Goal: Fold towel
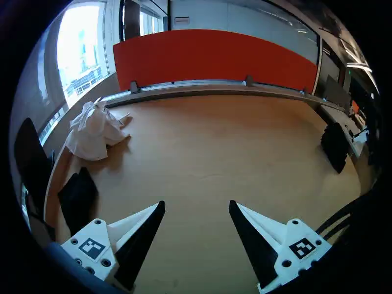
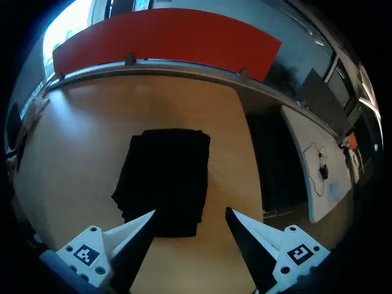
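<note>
Towel (image 1: 93,130), white and crumpled, sits in a heap at the far left of the wooden tabletop (image 1: 220,142), close to the orange partition (image 1: 210,54), not yet folded; the left gripper (image 1: 196,203) hovers well short of it over bare wood, its 2 fingers spread wide and holding nothing, judged ready for a reach toward the heap. A black towel (image 2: 164,181), already folded into a neat rectangle, lies flat just ahead of the right gripper (image 2: 191,210), whose fingers are likewise parted and empty; that cloth reads as finished work set aside. A dark bundle (image 1: 78,196) near the left edge may be another folded cloth, though the view is too dim to say.
</note>
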A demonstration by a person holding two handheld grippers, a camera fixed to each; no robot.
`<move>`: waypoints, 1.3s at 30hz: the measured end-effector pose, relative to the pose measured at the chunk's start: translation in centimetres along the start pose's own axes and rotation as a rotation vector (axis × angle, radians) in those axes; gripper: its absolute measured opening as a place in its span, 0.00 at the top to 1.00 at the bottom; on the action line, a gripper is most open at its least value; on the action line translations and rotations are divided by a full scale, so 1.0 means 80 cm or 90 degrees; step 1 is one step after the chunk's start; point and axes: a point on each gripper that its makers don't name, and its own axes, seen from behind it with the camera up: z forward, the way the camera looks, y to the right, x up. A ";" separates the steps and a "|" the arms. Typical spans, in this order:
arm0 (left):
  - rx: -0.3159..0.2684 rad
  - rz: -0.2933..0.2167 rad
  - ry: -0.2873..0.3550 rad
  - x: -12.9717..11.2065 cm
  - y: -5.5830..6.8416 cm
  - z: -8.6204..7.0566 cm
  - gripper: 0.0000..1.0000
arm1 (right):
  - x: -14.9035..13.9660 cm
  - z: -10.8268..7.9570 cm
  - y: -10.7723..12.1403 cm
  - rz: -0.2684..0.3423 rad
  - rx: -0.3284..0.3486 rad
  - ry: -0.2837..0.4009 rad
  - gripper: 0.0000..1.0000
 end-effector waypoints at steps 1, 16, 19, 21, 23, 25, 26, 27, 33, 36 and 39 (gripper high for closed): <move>0.000 0.001 0.001 0.000 0.000 0.000 0.03 | 0.001 0.000 -0.001 0.001 0.000 0.002 0.00; 0.000 -0.003 0.012 0.010 0.001 -0.004 0.03 | 0.043 -0.015 -0.016 0.046 0.001 0.116 0.00; 0.001 0.002 0.016 0.015 0.001 -0.004 0.03 | 0.060 -0.022 -0.019 0.058 -0.004 0.162 0.00; 0.002 0.005 0.019 0.019 0.001 -0.005 0.03 | 0.073 -0.028 -0.020 0.068 -0.008 0.196 0.00; 0.002 0.005 0.021 0.021 0.002 -0.006 0.03 | 0.085 -0.034 -0.021 0.080 -0.013 0.226 0.00; 0.002 0.005 0.024 0.024 0.002 -0.006 0.03 | 0.096 -0.040 -0.019 0.092 -0.021 0.258 0.00; 0.001 0.004 0.025 0.025 0.002 -0.006 0.03 | 0.101 -0.043 -0.018 0.097 -0.025 0.272 0.00; 0.001 0.004 0.026 0.027 0.002 -0.006 0.03 | 0.105 -0.046 -0.017 0.101 -0.030 0.286 0.00; 0.001 0.007 0.031 0.032 0.003 -0.007 0.03 | 0.117 -0.059 -0.017 0.108 -0.052 0.335 0.00; 0.002 0.008 0.035 0.035 0.003 -0.007 0.03 | 0.122 -0.062 -0.019 0.108 -0.057 0.350 0.00; 0.004 0.008 0.041 0.040 0.003 -0.007 0.03 | 0.128 -0.067 -0.020 0.115 -0.060 0.367 0.00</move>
